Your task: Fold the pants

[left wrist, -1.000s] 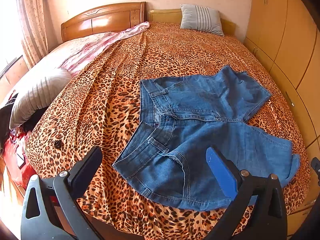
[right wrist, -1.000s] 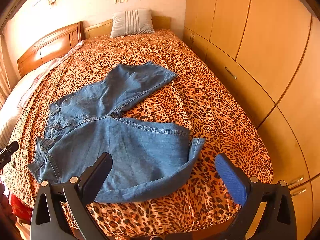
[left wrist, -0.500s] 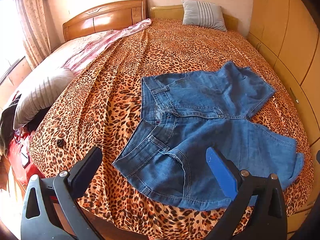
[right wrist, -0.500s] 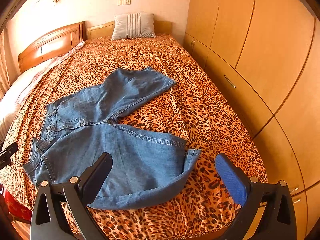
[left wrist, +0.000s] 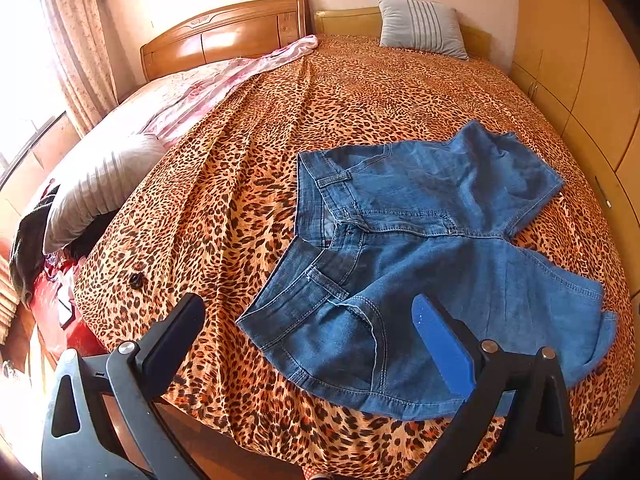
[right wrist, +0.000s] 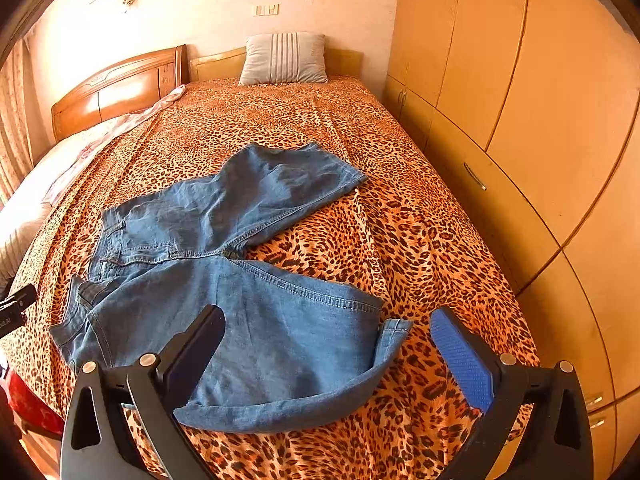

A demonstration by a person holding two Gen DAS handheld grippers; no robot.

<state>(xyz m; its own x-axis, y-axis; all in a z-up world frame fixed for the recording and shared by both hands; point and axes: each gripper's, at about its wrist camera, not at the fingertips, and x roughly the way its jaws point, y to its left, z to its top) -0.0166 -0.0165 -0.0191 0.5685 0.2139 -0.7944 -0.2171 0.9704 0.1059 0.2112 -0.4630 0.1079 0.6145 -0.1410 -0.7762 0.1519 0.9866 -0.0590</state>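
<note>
Denim pants (left wrist: 420,248) crosswise on bed — waistband left, legs right; both jaws wide, empty.

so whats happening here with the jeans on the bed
A person holds a claw in each hand above a pair of denim shorts spread flat on the leopard-print bedspread. The left claw hangs near the waistband end, the right claw over the nearer leg's turned-up hem. Both are open and hold nothing. The legs lie splayed apart, so no fold has been made yet.
</note>
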